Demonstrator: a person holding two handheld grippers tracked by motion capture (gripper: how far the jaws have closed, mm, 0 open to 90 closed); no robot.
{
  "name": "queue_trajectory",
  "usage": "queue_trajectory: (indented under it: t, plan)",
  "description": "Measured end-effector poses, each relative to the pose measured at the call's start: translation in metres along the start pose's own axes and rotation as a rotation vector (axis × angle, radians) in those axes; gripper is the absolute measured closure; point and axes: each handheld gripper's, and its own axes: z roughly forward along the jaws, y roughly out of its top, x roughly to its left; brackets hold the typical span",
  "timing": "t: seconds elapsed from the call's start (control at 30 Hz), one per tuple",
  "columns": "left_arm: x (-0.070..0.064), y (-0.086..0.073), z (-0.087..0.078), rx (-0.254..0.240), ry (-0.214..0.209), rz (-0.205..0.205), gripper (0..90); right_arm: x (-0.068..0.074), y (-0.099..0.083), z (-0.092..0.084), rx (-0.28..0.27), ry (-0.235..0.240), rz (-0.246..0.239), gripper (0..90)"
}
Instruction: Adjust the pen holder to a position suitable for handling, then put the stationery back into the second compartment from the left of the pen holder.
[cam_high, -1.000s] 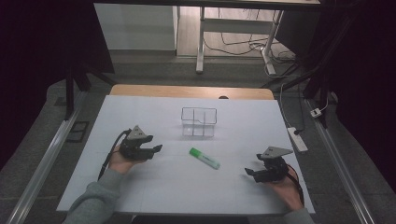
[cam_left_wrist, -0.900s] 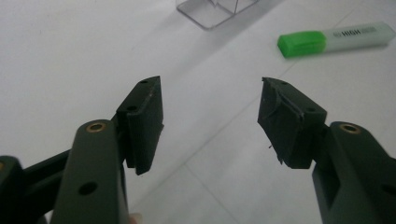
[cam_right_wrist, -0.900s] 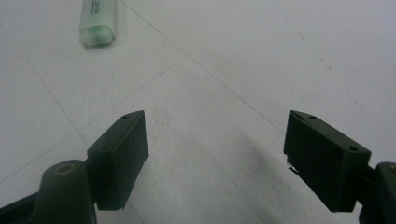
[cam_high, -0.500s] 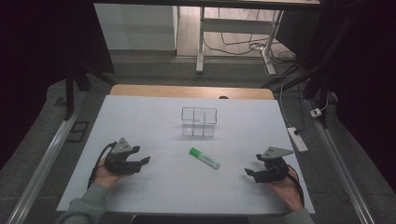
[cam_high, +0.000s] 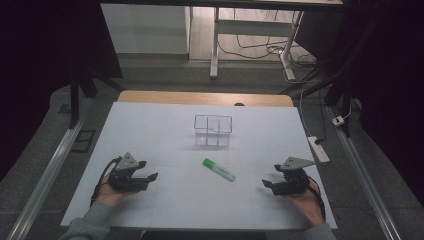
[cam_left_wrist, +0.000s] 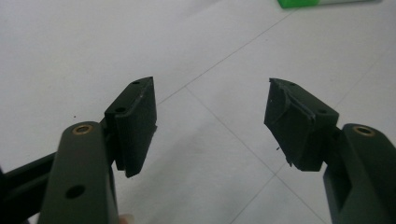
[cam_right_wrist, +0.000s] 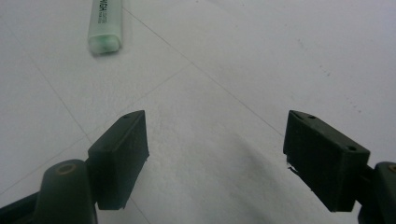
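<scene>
White table (cam_high: 150, 125); green highlighter (cam_high: 218, 169) lying mid-table, clear divided box (cam_high: 213, 131) behind it

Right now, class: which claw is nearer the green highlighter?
Right. The right claw sits just right of the green highlighter; the left claw lies farther off on its left.

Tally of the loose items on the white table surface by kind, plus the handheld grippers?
Green highlighter: 1
Clear divided container: 1
Handheld grippers: 2, the left gripper and the right gripper, both open with nothing between the jaws
Total: 4
</scene>
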Motion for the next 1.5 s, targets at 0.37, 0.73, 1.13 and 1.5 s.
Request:
queue_trajectory:
  t: [0.37,0.73,1.13,1.5]
  plan:
    - [0.001,0.001,-0.001,-0.008,-0.007,-0.002,33.6,0.005,0.006,0.001,-0.017,0.015,-0.011,22.8]
    - [0.001,0.001,0.001,0.0,-0.014,-0.002,32.9,0.008,0.029,0.002,-0.069,0.046,-0.008,25.5]
    - [0.001,0.001,0.001,0.008,-0.015,0.006,32.6,0.013,0.056,0.011,-0.059,0.082,-0.027,25.8]
    - [0.0,0.001,0.001,0.005,-0.016,0.011,32.6,0.022,0.082,0.028,-0.064,0.126,-0.047,27.6]
